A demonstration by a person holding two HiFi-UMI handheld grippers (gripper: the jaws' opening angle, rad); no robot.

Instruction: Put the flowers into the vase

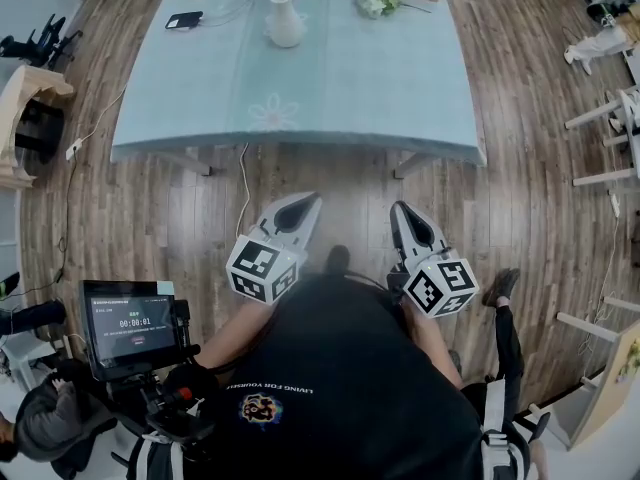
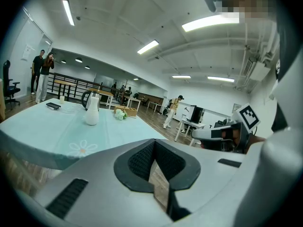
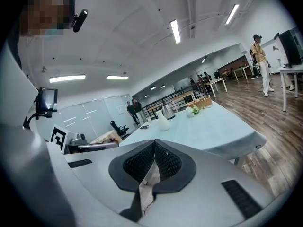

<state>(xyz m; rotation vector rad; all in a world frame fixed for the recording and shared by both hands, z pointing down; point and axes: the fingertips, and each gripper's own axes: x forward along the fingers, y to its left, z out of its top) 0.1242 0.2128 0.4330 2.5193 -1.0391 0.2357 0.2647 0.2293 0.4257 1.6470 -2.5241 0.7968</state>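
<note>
Left gripper and right gripper both clenched, empty, short of the table; vase on its far side; flowers right of vase; probably light, soft, crushable; pinch stems, not blooms.

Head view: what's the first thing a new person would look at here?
Probably the grey left gripper and right gripper, jaws together, poking out over the wood floor at the bottom. Beyond them stands a big table in pale blue cloth, with a white vase and green-white flowers at its far end.
</note>
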